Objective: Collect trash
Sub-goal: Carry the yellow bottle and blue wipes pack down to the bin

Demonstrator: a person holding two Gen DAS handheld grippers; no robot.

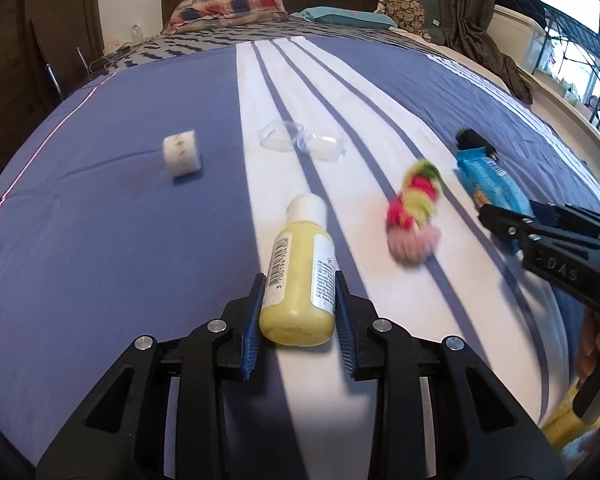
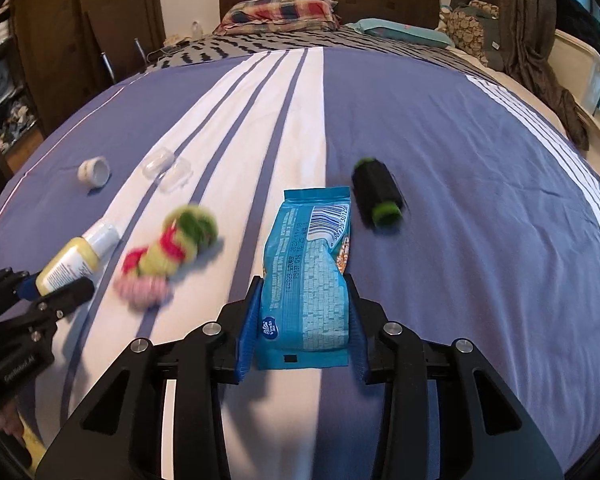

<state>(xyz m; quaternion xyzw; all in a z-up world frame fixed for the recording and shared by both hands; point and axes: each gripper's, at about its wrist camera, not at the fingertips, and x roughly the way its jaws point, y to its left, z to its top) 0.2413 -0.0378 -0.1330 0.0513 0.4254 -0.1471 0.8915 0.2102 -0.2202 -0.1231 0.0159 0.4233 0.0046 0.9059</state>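
A yellow bottle (image 1: 295, 260) with a white cap lies on the striped bed cover (image 1: 99, 220). My left gripper (image 1: 300, 280) is shut on its lower half, blue pads pressing both sides. To its right lies a blue snack packet (image 2: 308, 248), barcode side up. My right gripper (image 2: 303, 280) is shut on that packet, which is pinched in at the waist between the pads. The right wrist view also shows the bottle (image 2: 75, 256) at the left, held by the left gripper (image 2: 55, 284). The packet (image 1: 488, 176) appears at the right in the left wrist view.
Between the two grippers lies a pink, red and green knitted toy (image 2: 167, 252). A black spool with green ends (image 2: 376, 192) lies right of the packet. Farther back sit a clear plastic case (image 1: 300, 142) and a white tape roll (image 1: 181, 154). Pillows (image 2: 279, 10) lie at the headboard.
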